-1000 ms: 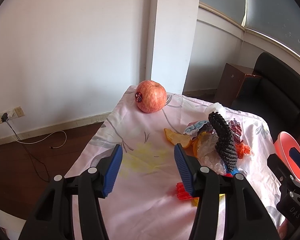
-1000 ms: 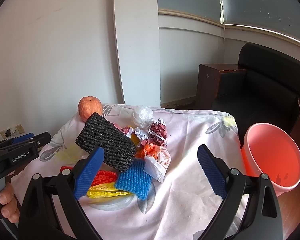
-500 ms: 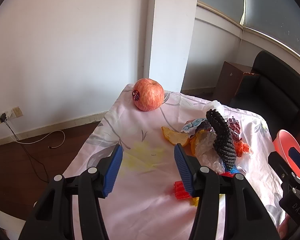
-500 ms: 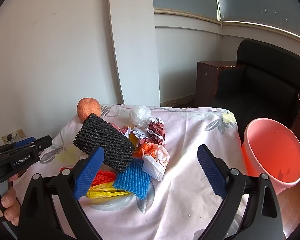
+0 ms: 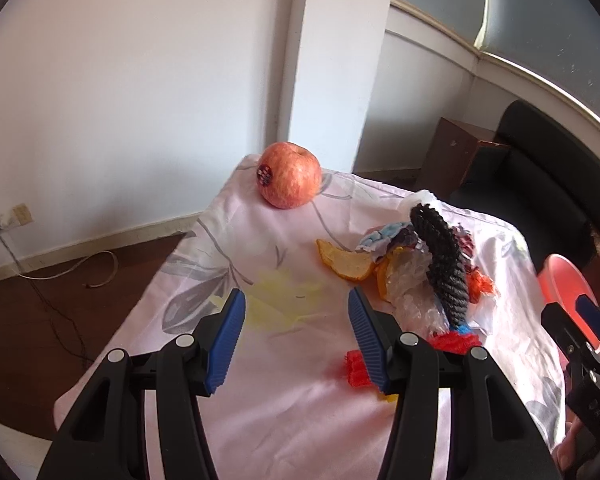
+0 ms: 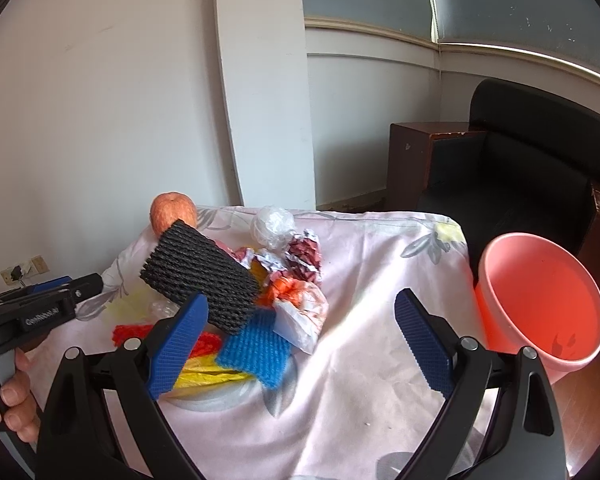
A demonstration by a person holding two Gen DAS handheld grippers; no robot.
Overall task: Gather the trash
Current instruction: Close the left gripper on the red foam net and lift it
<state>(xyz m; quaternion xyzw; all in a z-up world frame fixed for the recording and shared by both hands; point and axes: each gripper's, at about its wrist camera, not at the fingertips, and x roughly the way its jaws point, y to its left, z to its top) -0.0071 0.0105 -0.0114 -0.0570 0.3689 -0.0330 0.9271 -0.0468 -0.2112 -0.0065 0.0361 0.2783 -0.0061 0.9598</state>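
**Grippers hovering spread over trash pile**

Right gripper (image 6: 302,332) hanging wide open above tablecloth (image 6: 360,380), gripping nothing; left gripper (image 5: 296,336) likewise spread, empty, near left edge; black foam net (image 6: 200,280) leaning atop wrappers mid-cloth, blue foam net (image 6: 256,354) just below; apple (image 5: 290,174) sitting at far left corner; pink bucket (image 6: 540,300) standing beside right edge.

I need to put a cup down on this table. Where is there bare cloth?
Bare cloth lies between the apple and the left gripper, and between the trash pile and the pink bucket. The middle is crowded.
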